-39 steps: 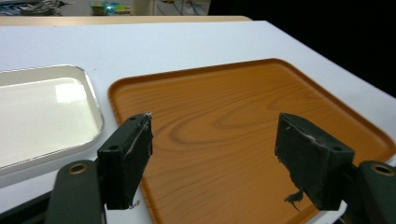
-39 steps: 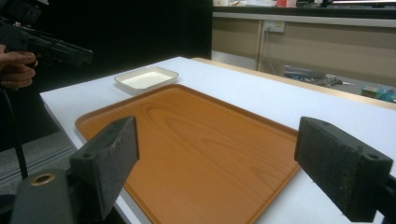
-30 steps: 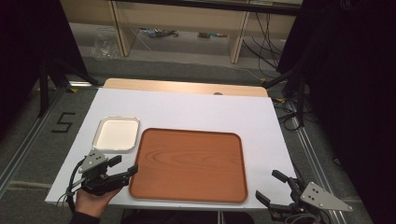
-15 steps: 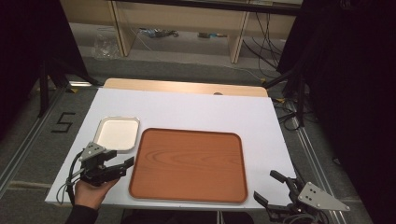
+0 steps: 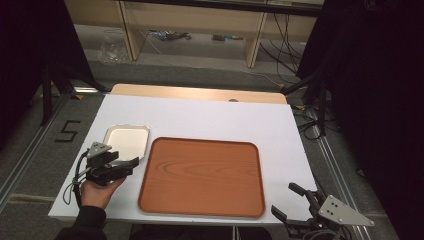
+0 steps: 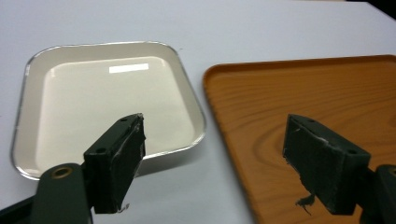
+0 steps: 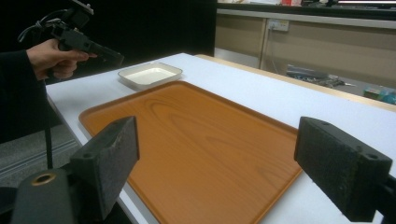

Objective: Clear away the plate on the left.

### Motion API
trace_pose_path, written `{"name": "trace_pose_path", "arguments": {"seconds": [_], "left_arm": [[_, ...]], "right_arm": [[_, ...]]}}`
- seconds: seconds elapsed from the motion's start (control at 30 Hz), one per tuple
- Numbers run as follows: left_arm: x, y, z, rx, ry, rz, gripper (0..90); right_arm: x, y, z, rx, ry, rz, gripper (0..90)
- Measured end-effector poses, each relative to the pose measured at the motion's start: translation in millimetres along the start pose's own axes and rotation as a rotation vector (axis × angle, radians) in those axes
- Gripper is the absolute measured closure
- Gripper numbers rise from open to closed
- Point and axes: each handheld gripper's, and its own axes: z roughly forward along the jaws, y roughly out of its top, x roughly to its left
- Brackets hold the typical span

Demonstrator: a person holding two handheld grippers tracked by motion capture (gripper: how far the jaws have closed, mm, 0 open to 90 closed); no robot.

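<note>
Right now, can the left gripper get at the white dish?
Probably yes. The left gripper hovers by the near edge of the white dish, jaws open with nothing between them; they have just been opening. Nothing lies between it and the dish; the wooden tray sits alongside.

black two-jaw grippers with grey three-cornered plates, trailing cables, a dark sleeve

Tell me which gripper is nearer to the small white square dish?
Left. The left gripper hovers open just beside the small white square dish; the right gripper waits beyond the wooden tray.
</note>
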Motion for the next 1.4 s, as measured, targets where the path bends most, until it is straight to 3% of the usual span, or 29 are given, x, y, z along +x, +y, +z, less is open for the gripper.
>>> {"name": "trace_pose_path", "arguments": {"seconds": [0.13,0.33,0.43,0.53,0.57,0.7,0.83,0.87,1.0,1.03,1.27,1.4], "left_arm": [[12.0,2.0,9.6,0.039,0.035,0.005,21.5],[28.3,4.7,18.9,0.057,0.078,-0.018,20.9],[36.5,6.6,18.7,0.076,0.111,0.006,20.7],[47.7,8.8,19.5,0.096,0.131,-0.019,20.7],[51.1,9.7,20.9,0.080,0.129,-0.059,20.9],[66.4,13.7,21.3,0.051,0.148,-0.128,22.5],[77.4,15.0,28.6,0.090,0.165,-0.131,22.3],[80.2,15.4,29.5,0.116,0.170,-0.114,22.2],[88.1,16.6,34.9,0.129,0.195,-0.122,24.7],[90.8,16.5,36.2,0.121,0.192,-0.134,26.5],[104.3,18.3,45.4,0.148,0.205,-0.165,44.8],[110.7,20.3,49.5,0.147,0.206,-0.182,52.4]], "right_arm": [[0.0,-0.2,0.5,0.000,-0.009,-0.009,15.0],[0.0,-0.2,0.4,0.005,-0.010,-0.001,15.0],[0.0,0.1,0.4,0.004,-0.010,0.002,15.0],[1.0,-0.1,1.6,0.005,-0.012,-0.001,15.0],[1.2,-0.1,1.4,0.005,-0.013,-0.001,15.0],[-0.3,0.1,0.7,0.004,-0.012,-0.001,15.0],[-0.9,0.2,0.7,0.004,-0.007,0.000,15.0],[-0.1,0.3,1.0,0.005,-0.012,0.003,15.0],[0.2,0.0,0.0,0.002,-0.017,0.001,15.0],[1.1,-1.0,2.5,-0.041,-0.011,0.020,15.0],[0.2,0.7,0.5,0.000,-0.015,0.004,15.0],[0.5,-0.4,1.0,-0.015,-0.021,0.004,15.0]]}}
